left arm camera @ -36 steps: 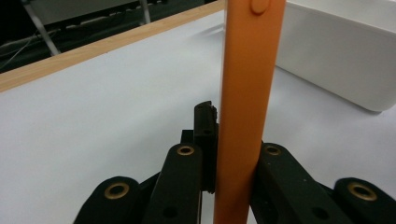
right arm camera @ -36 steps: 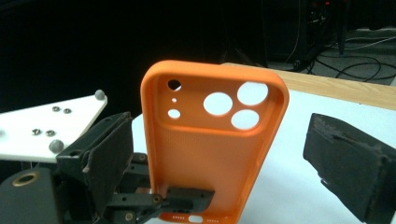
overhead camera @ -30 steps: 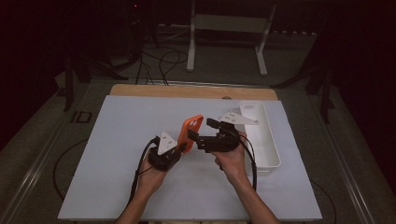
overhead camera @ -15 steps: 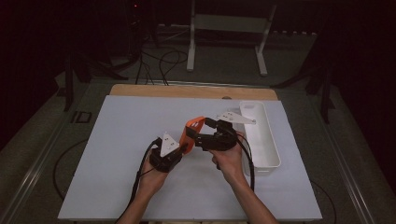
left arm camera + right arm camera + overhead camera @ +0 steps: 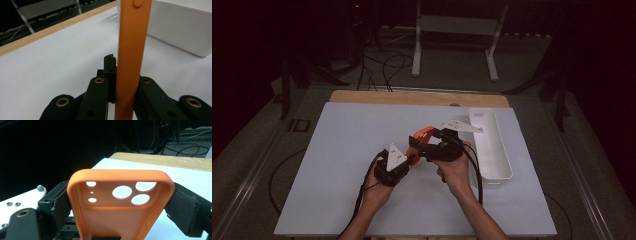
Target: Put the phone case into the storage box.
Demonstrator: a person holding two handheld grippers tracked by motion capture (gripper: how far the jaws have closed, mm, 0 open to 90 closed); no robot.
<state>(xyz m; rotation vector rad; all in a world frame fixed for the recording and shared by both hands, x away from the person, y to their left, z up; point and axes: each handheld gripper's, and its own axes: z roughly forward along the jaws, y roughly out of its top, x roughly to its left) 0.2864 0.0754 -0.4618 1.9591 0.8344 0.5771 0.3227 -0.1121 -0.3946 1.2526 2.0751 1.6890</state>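
From above, the orange phone case [image 5: 418,141] is held off the white mat [image 5: 342,150] just below its centre, between the left gripper [image 5: 408,159] at seven o'clock and the right gripper [image 5: 422,148] at three; the white bin [image 5: 499,162] lies close by at three o'clock, with bare mat toward nine. In the left gripper view the jaws pinch the case's [image 5: 130,57] thin edge. In the right gripper view the wide-spread jaws, just closing a little, flank the case's [image 5: 120,210] long sides, the left pad touching.
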